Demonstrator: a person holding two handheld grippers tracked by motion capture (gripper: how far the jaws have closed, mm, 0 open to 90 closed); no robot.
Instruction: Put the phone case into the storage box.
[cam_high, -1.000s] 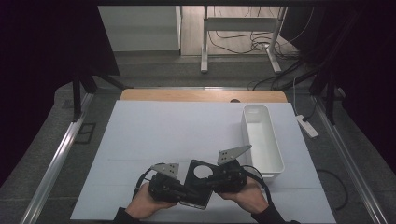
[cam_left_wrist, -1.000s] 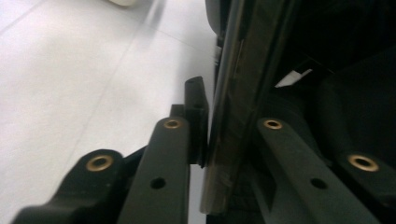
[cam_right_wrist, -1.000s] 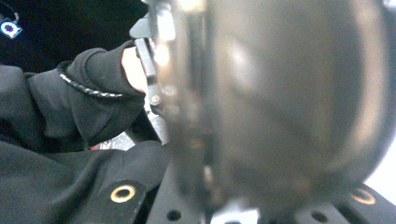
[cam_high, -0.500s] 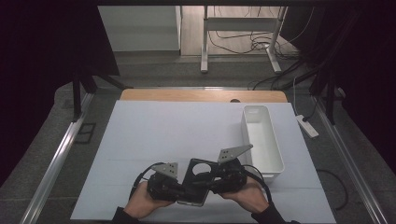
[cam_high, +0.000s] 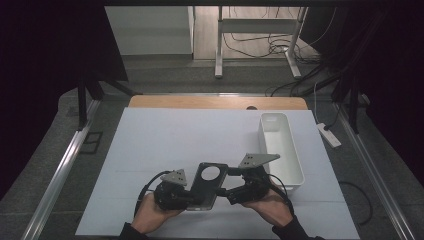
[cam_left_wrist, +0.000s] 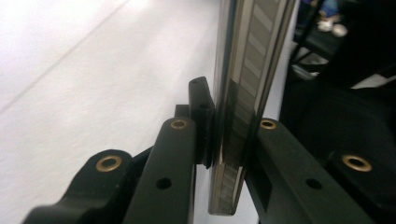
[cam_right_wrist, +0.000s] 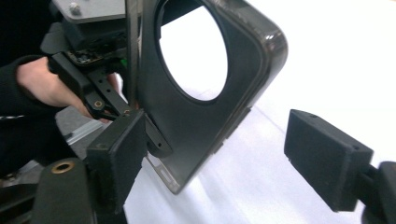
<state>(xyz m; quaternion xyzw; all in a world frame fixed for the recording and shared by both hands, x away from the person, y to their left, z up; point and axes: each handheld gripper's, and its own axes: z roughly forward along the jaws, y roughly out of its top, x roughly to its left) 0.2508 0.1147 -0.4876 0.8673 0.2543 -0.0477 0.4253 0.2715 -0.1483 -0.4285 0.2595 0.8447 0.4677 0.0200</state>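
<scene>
We are clamping the dark phone case (cam_high: 206, 184) in our left gripper (cam_high: 186, 199) while our right gripper (cam_high: 226, 184), jaws just spreading open, is letting go, so next we are backing it away toward the white bin (cam_high: 280, 150).

Dim surroundings, bright tabletop, blurred close-ups

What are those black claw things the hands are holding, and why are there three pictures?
A person stands at a white table and holds a gripper in each hand, a tool with two black jaws that pinch. One picture comes from a camera up high, looking down. The other two come from small cameras riding on each gripper, so you see along its jaws. Between the hands is a dark flat case with a big round hole. The left gripper pinches it tight: in its view the case's thin edge sits squeezed between the jaws. The right gripper has just been opening, and its pads stand apart, no longer pressing the case. A long white bin sits on the right.
</scene>
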